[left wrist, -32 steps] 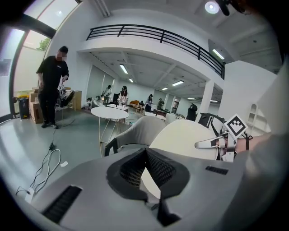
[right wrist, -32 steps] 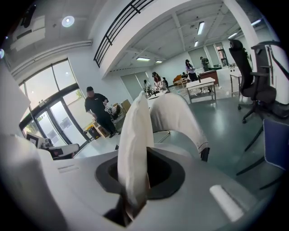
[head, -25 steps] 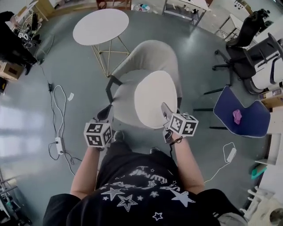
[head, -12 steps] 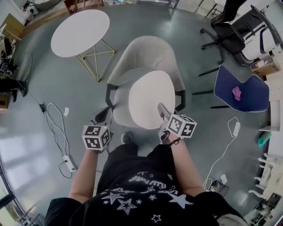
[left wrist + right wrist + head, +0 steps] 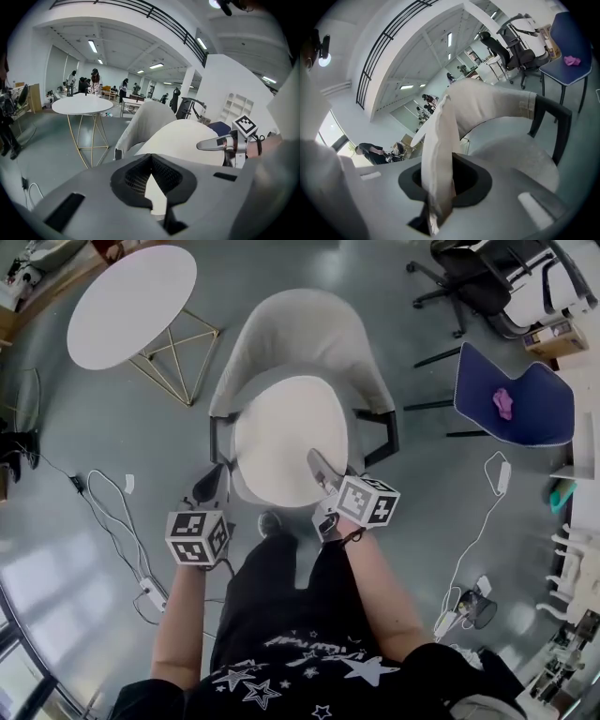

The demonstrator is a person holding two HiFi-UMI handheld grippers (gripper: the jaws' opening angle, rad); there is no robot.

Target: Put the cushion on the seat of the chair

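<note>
Okay, cushion (image 5: 291,432) sits tilted mid-frame over the chair (image 5: 300,329) seat. Right gripper (image 5: 314,460) is clamped on its lower-right edge; left gripper (image 5: 217,476), jaws together and empty, is just beside its lower-left edge.

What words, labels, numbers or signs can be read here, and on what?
Nothing reads clearly.
Person's black shirt: lettering among the stars, too blurred to read.
Cubes on left gripper and right gripper: square markers only, no words.
Plain cushion: no label visible.
</note>
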